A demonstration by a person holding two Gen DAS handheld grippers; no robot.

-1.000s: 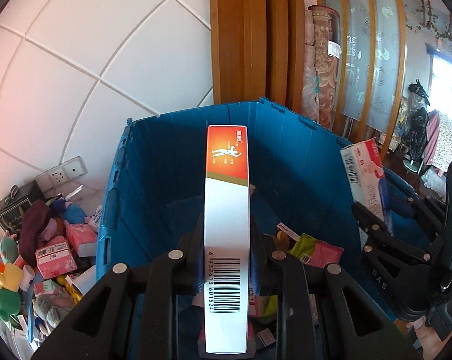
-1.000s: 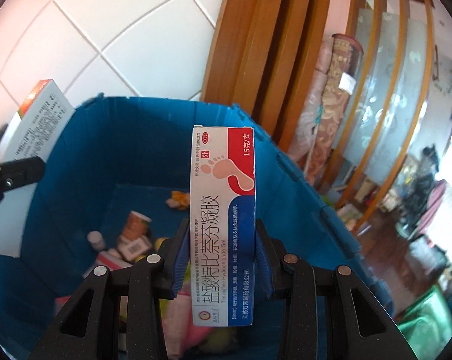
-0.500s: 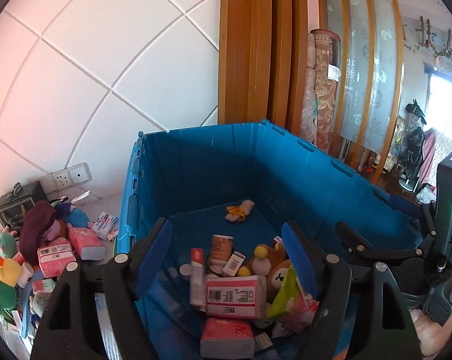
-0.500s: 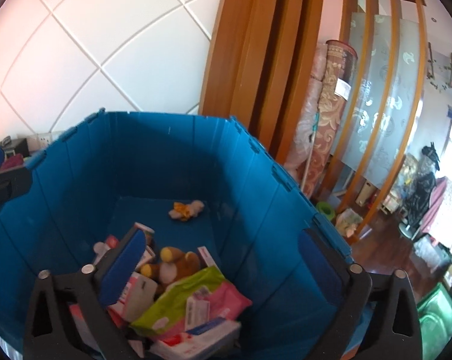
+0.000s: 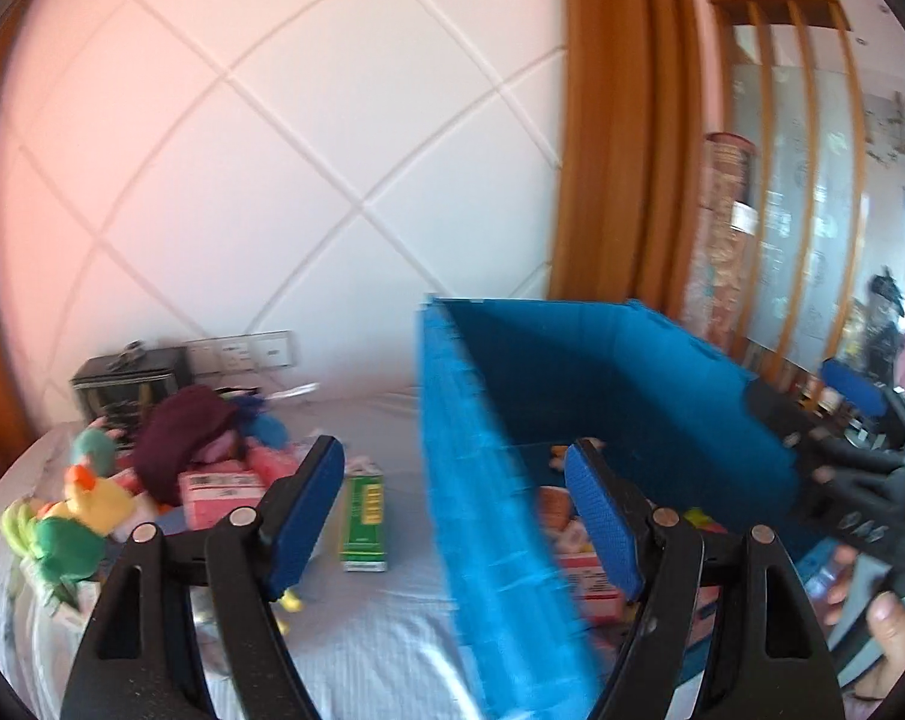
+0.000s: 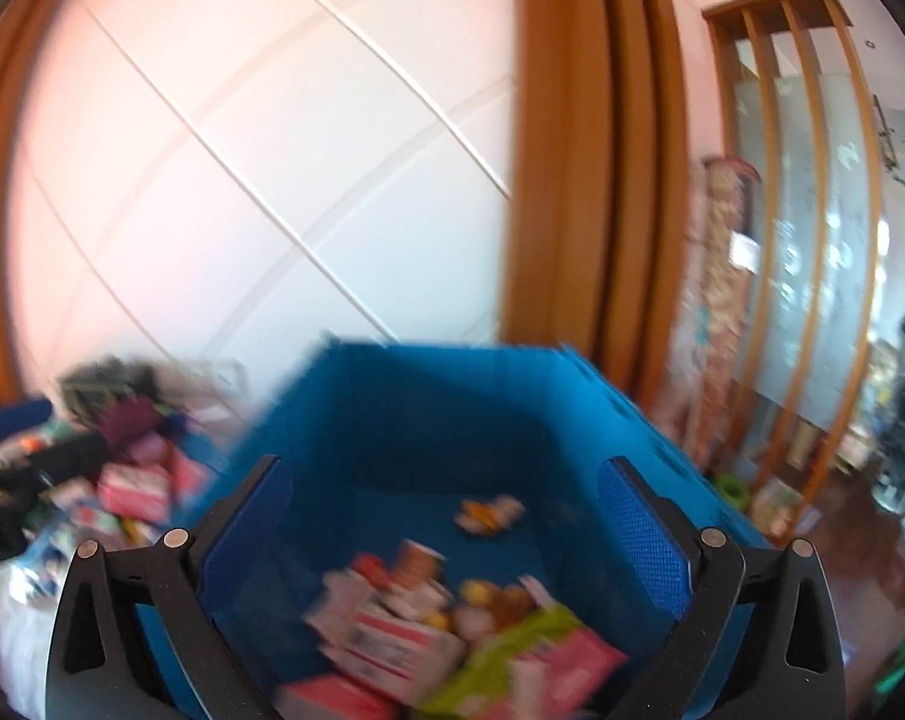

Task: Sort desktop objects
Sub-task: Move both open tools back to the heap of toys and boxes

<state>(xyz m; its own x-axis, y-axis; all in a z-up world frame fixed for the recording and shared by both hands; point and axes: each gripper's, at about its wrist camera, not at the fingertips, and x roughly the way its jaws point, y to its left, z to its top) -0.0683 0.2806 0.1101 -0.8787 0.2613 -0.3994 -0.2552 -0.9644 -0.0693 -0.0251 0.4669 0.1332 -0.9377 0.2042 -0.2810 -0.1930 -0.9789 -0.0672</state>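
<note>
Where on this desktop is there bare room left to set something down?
Bare cloth lies between the green box and the blue bin's left wall, running toward the wall sockets. The toy pile at left is crowded, as is the bin's near floor.

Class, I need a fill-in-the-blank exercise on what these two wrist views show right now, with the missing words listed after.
1. The crate holding the sorted items is coloured ____.
2. Both the left tongs and the right tongs stand ____, with nothing between them.
3. The green box lies ____ the crate, on the white cloth.
4. The plush toys are piled to the crate's ____ in the left wrist view.

Missing words: blue; open; outside; left
</note>
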